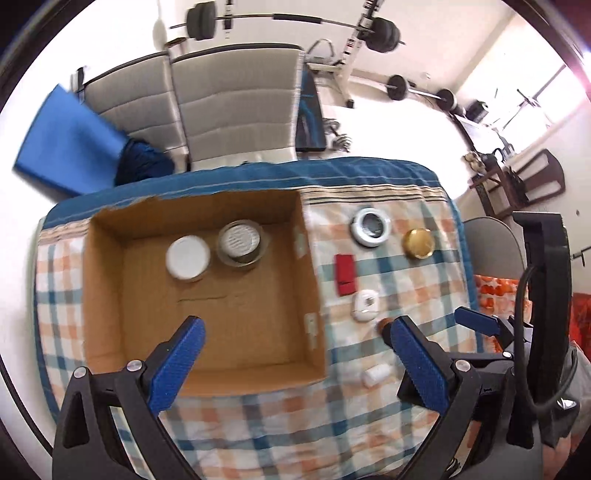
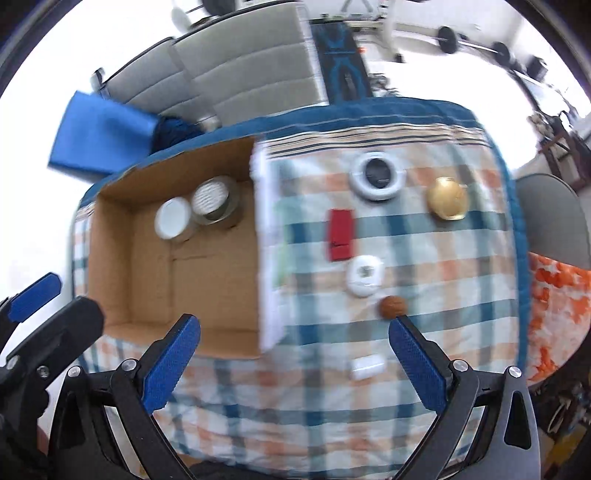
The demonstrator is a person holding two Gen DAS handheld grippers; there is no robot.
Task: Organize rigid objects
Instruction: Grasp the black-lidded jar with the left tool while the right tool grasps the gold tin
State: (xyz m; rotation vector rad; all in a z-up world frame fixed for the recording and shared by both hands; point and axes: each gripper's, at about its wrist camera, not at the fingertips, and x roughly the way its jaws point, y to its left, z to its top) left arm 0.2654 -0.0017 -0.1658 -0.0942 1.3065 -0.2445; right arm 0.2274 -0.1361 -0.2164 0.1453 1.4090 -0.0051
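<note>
A cardboard box (image 1: 110, 302) (image 2: 110, 266) sits on the left of a checked cloth and holds a white-lidded jar (image 1: 187, 257) (image 2: 173, 218) and a clear jar (image 1: 241, 242) (image 2: 216, 201). To its right lie a white ring (image 1: 372, 226) (image 2: 376, 175), a gold lid (image 1: 419, 243) (image 2: 447, 199), a red block (image 1: 345, 275) (image 2: 340, 234), a white case (image 1: 365, 305) (image 2: 364, 277), a brown nut (image 2: 393, 307) and a small white cylinder (image 1: 376, 373) (image 2: 366, 366). My left gripper (image 1: 295, 328) is open over the box's near edge. My right gripper (image 2: 293, 328) is open above the cloth.
The checked cloth (image 1: 332, 424) (image 2: 461, 295) covers a table with a blue border. Grey chairs (image 1: 236, 103) stand behind it, with a blue folder (image 1: 66, 136) at the left. Weights and a barbell rack (image 1: 369, 33) stand at the back. An orange cloth (image 2: 554, 295) lies at the right.
</note>
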